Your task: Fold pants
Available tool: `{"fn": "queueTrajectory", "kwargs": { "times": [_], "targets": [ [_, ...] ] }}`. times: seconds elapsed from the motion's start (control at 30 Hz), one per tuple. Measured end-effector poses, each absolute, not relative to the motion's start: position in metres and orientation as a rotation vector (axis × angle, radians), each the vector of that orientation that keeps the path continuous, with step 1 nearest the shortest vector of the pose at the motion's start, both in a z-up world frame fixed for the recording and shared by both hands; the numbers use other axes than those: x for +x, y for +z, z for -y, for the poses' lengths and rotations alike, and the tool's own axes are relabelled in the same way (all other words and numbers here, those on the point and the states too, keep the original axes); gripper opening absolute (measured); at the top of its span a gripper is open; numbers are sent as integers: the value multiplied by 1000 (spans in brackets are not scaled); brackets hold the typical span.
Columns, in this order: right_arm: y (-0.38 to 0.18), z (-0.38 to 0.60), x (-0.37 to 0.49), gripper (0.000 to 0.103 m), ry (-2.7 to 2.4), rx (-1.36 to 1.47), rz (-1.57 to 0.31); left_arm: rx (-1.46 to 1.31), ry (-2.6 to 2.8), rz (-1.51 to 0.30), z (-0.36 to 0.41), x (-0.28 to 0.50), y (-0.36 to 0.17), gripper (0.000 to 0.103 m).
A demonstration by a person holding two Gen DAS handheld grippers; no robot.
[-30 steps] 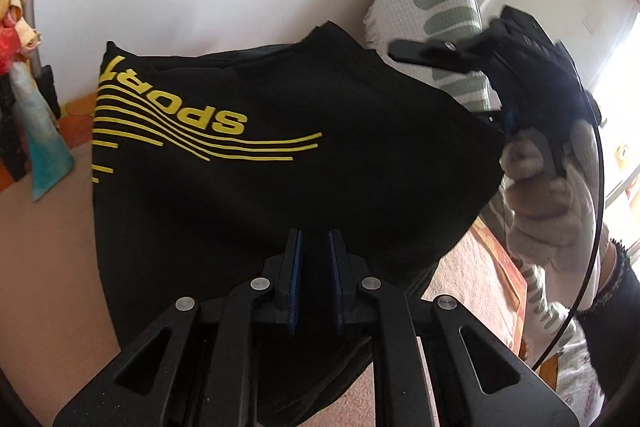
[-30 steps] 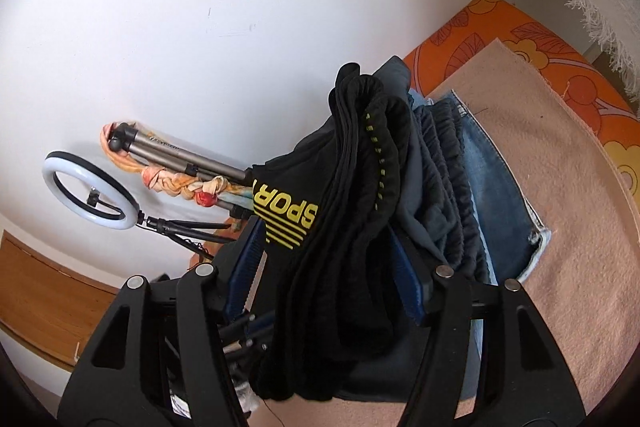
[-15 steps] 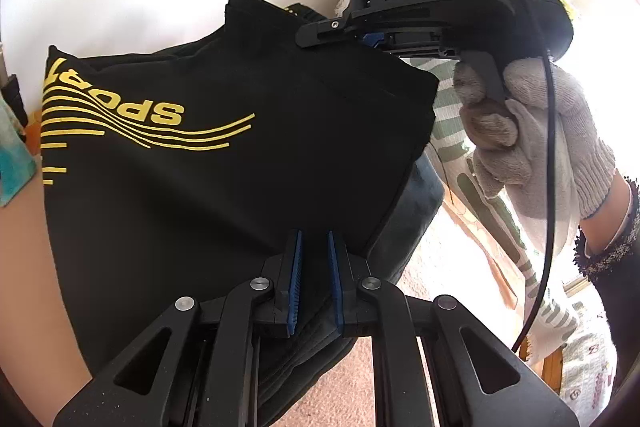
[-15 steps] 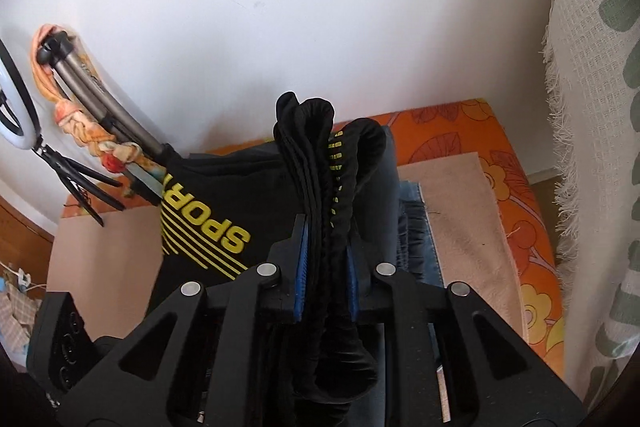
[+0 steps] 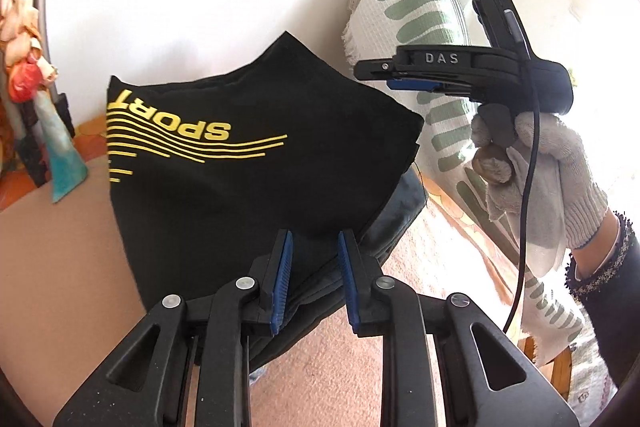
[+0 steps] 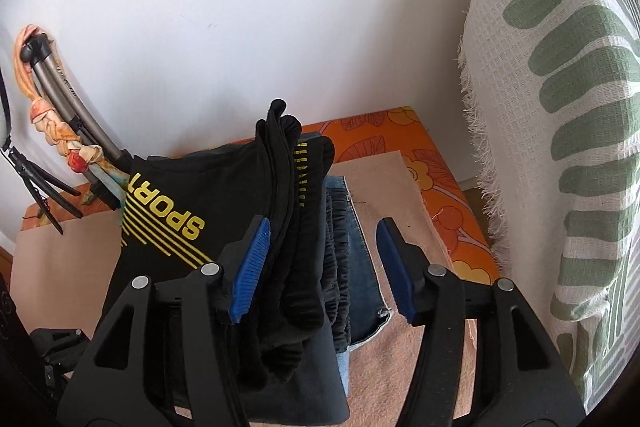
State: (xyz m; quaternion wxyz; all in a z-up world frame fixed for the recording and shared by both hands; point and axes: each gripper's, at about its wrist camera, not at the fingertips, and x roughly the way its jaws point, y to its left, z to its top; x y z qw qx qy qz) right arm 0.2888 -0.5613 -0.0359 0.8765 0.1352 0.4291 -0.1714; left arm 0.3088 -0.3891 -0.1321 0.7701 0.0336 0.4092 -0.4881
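Note:
The black pants with yellow SPORT lettering lie folded on top of a pile of clothes. In the left wrist view my left gripper hovers at their near edge. Its jaws are opening, and the blue pads stand apart from the cloth. My right gripper, held by a gloved hand, hangs above the pants' right corner. In the right wrist view the pants show a bunched edge that stands up between the fingers of the right gripper. Those jaws are opening wide and do not squeeze the cloth.
Under the pants lie dark grey clothes and blue jeans, on a pink cloth over an orange floral cover. A white cloth with green leaves hangs at the right. A tripod with tied rags leans on the wall at the left.
Half a second ago both grippers were shut on the pants' edges; now both pairs of jaws have parted. The right gripper has lifted off the pants' corner, and the pants rest on the pile.

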Motion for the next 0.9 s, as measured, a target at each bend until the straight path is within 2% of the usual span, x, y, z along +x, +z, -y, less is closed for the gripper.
{"fn": "queueTrajectory", "kwargs": {
  "times": [0.07,0.17,0.27,0.4,0.63,0.7,0.9],
  "targets": [
    [-29,553,279,58,-356,289,-880,62,-1040,-868,378,307,-121,24],
    [-19,538,264,63,-345,297,-869,32,-1012,-842,360,302,-109,48],
    [-8,518,251,66,-349,265,-864,31,-991,-804,339,296,-94,50],
    [2,497,231,70,-341,263,-849,20,-963,-765,324,281,-81,61],
    [22,450,195,82,-354,206,-815,42,-908,-697,296,253,-59,72],
    [27,439,184,87,-371,201,-792,58,-877,-677,289,245,-55,80],
    [39,407,156,94,-423,165,-745,92,-811,-624,262,225,-41,83]
  ]
}}
